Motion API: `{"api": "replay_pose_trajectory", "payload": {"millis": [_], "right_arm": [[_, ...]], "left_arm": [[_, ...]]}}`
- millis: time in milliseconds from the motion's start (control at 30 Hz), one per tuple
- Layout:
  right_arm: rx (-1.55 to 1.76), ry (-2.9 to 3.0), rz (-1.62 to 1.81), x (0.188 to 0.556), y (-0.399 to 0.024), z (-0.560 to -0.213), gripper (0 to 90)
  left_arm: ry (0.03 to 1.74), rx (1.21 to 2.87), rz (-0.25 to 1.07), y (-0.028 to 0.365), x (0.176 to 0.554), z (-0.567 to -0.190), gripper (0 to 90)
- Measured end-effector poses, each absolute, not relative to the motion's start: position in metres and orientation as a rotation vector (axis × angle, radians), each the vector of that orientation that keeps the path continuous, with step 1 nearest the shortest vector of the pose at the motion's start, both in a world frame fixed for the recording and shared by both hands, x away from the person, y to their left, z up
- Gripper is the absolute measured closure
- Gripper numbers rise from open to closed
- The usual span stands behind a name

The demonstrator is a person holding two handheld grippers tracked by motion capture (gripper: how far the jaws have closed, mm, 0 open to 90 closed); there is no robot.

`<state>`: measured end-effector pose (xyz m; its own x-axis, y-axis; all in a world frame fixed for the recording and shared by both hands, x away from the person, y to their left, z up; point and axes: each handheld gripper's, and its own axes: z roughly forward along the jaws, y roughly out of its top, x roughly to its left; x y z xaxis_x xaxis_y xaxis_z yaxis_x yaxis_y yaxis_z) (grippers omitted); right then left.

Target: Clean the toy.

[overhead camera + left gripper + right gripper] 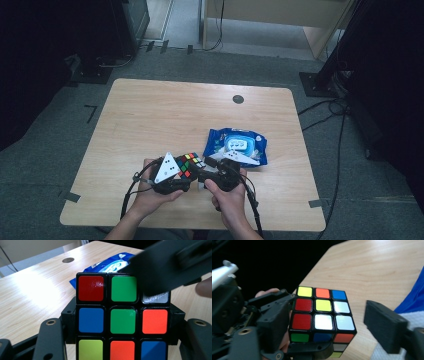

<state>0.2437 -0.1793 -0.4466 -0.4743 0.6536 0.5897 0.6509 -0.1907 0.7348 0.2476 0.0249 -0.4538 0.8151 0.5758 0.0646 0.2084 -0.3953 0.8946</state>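
L tongs [186, 176] clamp cube [189, 164] above bench [150, 115] front edge. R tongs [209, 169] wide, cube between, not touching. Mid-twist step; next: R re-grips a layer, turns it.

A glossy plastic puzzle cube [122, 317] with shiny stickers is seen above a smooth, pale wood-grain table [150, 120]. Beside the cube, a glossy blue plastic wipes pack [237, 145] is seen. The jaws around the cube are made of matt black plastic.
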Motion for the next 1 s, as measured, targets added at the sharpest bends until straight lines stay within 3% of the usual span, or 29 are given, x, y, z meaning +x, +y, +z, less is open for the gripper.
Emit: {"api": "replay_pose_trajectory", "payload": {"millis": [33,467,600,700,767,1000], "right_arm": [[1.605,2.009,1.824,0.243,-0.179,-0.447,33.4],[1.260,2.065,1.550,0.230,-0.161,-0.438,33.6],[1.246,2.069,1.614,0.234,-0.166,-0.435,32.5],[1.269,1.993,1.734,0.236,-0.180,-0.428,25.8],[1.285,1.932,1.777,0.237,-0.190,-0.427,27.0],[1.242,1.986,1.759,0.236,-0.183,-0.460,28.3]], "left_arm": [[0.581,1.975,0.457,0.024,0.247,-0.454,34.1],[0.598,1.991,0.460,0.021,0.248,-0.456,33.6],[0.607,1.980,0.438,0.025,0.250,-0.455,34.0],[0.659,1.954,0.414,0.033,0.256,-0.455,34.0],[0.714,1.914,0.391,0.045,0.262,-0.452,34.0],[0.822,1.806,0.324,0.069,0.274,-0.445,34.0]]}}
